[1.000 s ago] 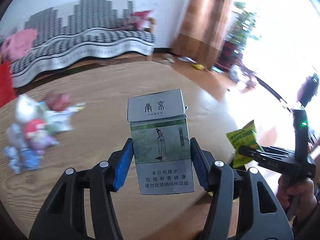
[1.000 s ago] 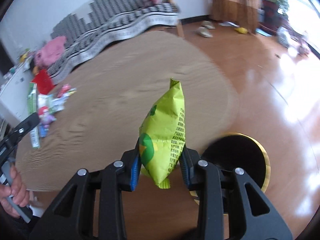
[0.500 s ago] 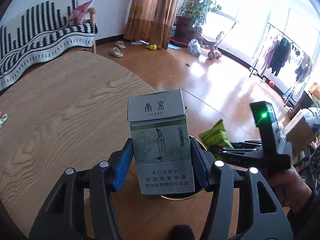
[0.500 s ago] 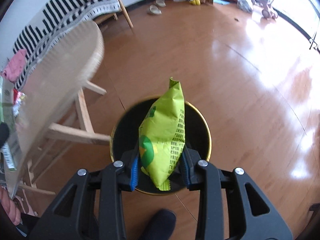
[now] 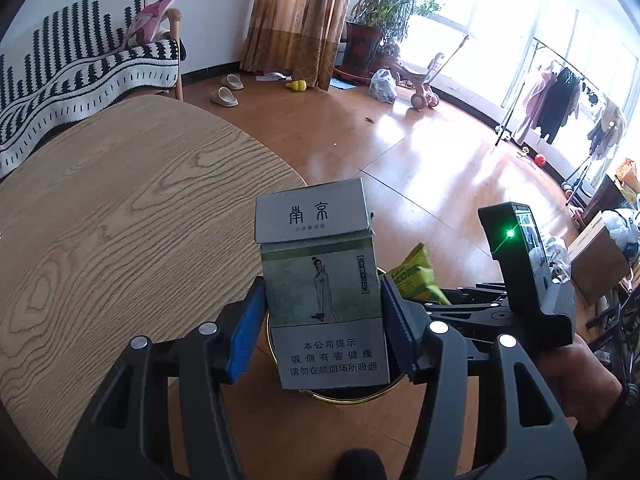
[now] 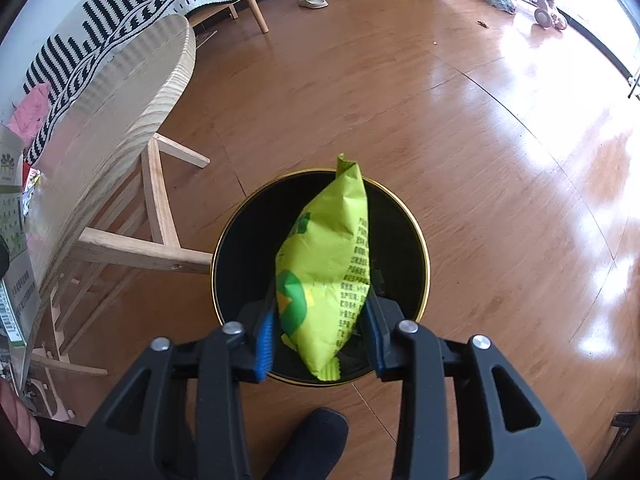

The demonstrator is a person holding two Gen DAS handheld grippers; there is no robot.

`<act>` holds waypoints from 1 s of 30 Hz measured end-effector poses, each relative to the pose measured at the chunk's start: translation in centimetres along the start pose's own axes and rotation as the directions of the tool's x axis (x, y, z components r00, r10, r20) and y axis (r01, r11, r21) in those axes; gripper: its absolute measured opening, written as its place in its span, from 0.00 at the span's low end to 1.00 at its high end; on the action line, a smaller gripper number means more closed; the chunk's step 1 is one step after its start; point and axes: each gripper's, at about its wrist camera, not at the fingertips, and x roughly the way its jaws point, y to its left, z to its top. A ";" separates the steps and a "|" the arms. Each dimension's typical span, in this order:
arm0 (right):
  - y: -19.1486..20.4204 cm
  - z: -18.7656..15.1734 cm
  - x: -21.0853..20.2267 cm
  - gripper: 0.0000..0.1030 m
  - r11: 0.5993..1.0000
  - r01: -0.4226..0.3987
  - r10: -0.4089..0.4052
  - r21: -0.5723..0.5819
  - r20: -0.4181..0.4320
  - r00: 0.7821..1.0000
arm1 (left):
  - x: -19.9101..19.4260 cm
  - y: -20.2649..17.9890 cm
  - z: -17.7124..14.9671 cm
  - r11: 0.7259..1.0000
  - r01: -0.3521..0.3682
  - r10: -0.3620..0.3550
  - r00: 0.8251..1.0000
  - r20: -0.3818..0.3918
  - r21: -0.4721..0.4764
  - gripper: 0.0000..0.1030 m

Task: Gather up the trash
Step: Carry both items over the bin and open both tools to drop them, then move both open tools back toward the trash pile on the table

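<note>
Counting the trash in hand gives two pieces, one per gripper. One grey cigarette pack [image 5: 324,296] stands upright, clamped at its sides between the blue pads of the left gripper [image 5: 322,336], just past the rounded edge of the wooden tabletop [image 5: 120,208] and above the bin's rim. Its lid reads 南京; the lower panel reads 本公司提示 吸烟有害健康 请勿在禁烟场所吸烟. One yellow-green snack bag [image 6: 326,268], its small print unreadable, is pinched at its lower end by the right gripper [image 6: 320,330], held directly over the one black, gold-rimmed trash bin [image 6: 236,256] on the floor.
</note>
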 end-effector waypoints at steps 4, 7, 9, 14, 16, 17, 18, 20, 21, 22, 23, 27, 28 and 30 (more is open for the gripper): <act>-0.1 0.1 -0.6 0.65 1.000 0.008 -0.008 0.009 0.033 0.999 | 0.3 -0.7 -0.3 1.000 0.005 -0.005 1.000 -0.013 0.008 0.54; -0.3 0.3 -0.9 0.67 0.999 0.012 -0.014 0.031 0.046 0.999 | 0.7 -1.3 -0.3 1.000 0.015 -0.015 1.000 -0.022 0.020 0.54; -0.8 0.4 -1.2 0.68 0.998 0.023 -0.026 0.055 0.060 0.998 | 1.1 -1.8 -0.4 0.999 0.030 -0.029 0.999 -0.031 0.034 0.54; -2.5 0.5 -2.0 0.70 0.992 0.003 -0.014 0.130 0.086 0.996 | 3.3 -3.3 -0.7 0.996 0.067 -0.063 0.995 -0.073 0.053 0.54; -3.1 0.4 -2.4 0.70 0.988 -0.004 -0.011 0.155 0.096 0.995 | 4.3 -3.7 -0.8 0.996 0.073 -0.067 0.994 -0.091 0.057 0.54; -3.4 0.4 -2.6 0.70 0.986 -0.007 -0.010 0.165 0.102 0.995 | 4.8 -4.0 -0.9 0.995 0.077 -0.071 0.992 -0.100 0.066 0.54; -3.6 0.4 -2.8 0.70 0.985 -0.007 -0.012 0.175 0.107 0.994 | 5.2 -4.3 -0.9 0.994 0.080 -0.072 0.992 -0.105 0.076 0.54; -4.0 0.3 -3.1 0.70 0.982 -0.010 -0.012 0.190 0.117 0.993 | 5.8 -4.5 -1.0 0.992 0.091 -0.081 0.990 -0.117 0.083 0.55; -4.2 0.2 -3.2 0.70 0.981 -0.010 -0.014 0.196 0.121 0.993 | 5.9 -4.6 -1.0 0.992 0.097 -0.086 0.989 -0.122 0.083 0.55; -4.4 0.1 -3.4 0.70 0.979 -0.013 -0.013 0.202 0.125 0.992 | 6.1 -4.6 -1.0 0.992 0.094 -0.083 0.989 -0.125 0.084 0.60; -4.6 0.1 -3.5 0.70 0.978 -0.014 -0.013 0.207 0.128 0.992 | 6.2 -4.6 -1.0 0.992 0.087 -0.075 0.989 -0.128 0.088 0.64; -4.8 0.0 -3.8 0.70 0.976 -0.016 -0.014 0.217 0.136 0.991 | 5.7 -4.4 -1.0 0.994 0.071 -0.061 0.992 -0.109 0.088 0.77; -4.6 0.1 -3.9 0.70 0.976 -0.019 -0.012 0.218 0.137 0.990 | 5.5 -4.2 -0.9 0.994 0.069 -0.060 0.993 -0.104 0.085 0.80; -4.2 0.3 -4.0 0.70 0.977 -0.023 -0.007 0.214 0.141 0.990 | 4.6 -3.6 -0.8 0.995 0.059 -0.052 0.995 -0.083 0.076 0.82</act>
